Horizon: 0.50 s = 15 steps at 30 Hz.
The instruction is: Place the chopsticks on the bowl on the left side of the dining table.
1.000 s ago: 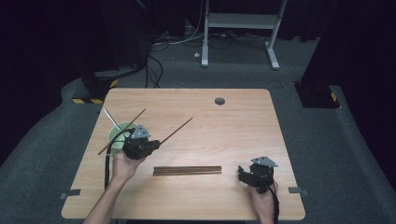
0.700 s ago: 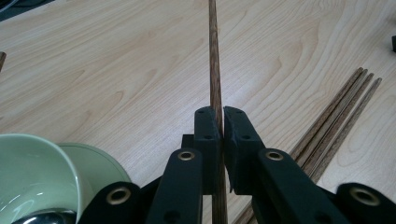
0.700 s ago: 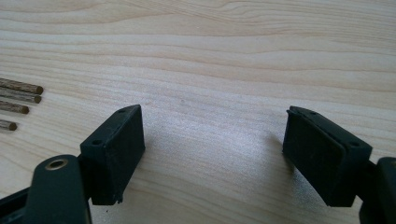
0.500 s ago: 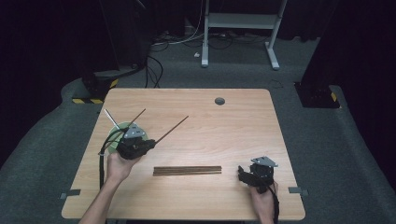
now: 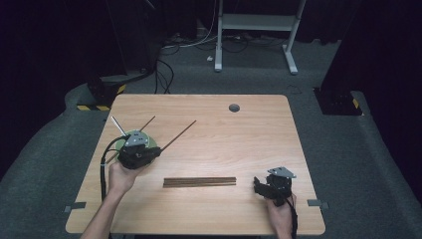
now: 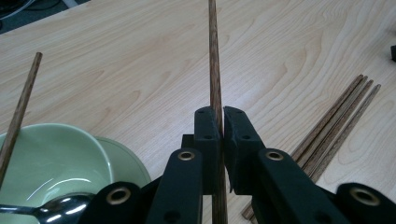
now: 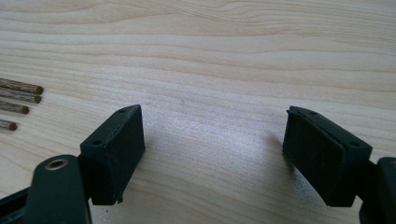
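My left gripper [image 6: 219, 126] is clamped on one chopstick [image 6: 214, 60] beside the green bowl [image 6: 56, 154], which already holds one, perhaps more. Four chopsticks [image 5: 200, 181] remain on the table [image 5: 249, 139]; my right gripper [image 7: 212, 154] rests spread apart.

High view is looking down and forward over the whole table [image 5: 249, 129]. Left gripper view is sitting close, facing along its jaws toward the chopstick bundle [image 6: 341, 121] at 3 o'clock; right gripper view is sharing those sticks at 9 o'clock.

The left tool [image 5: 149, 152], clamping a chopstick [image 5: 178, 135], has drifted left over the green bowl [image 5: 152, 143].
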{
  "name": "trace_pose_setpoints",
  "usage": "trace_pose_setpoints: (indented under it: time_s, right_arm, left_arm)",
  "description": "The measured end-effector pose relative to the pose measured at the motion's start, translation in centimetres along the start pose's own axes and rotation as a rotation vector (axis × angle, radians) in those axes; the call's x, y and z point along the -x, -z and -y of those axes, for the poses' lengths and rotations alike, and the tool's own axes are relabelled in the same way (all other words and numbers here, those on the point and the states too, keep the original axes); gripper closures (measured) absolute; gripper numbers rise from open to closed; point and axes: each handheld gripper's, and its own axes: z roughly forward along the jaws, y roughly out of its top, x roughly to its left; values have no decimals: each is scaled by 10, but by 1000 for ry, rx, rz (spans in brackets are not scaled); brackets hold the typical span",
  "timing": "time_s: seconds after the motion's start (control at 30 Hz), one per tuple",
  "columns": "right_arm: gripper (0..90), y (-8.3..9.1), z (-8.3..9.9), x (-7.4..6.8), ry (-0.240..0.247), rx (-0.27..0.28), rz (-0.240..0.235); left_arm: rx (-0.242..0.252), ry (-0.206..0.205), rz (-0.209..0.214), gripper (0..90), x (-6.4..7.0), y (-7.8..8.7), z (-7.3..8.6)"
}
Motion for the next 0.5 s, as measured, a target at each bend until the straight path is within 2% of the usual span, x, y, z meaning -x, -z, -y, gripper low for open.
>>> trace_pose_setpoints:
  time_s: [0.5]
  right_arm:
    - [204,0,0,0,0,0,0]
  left_arm:
    - [8,25,-30,840,-13,15,5]
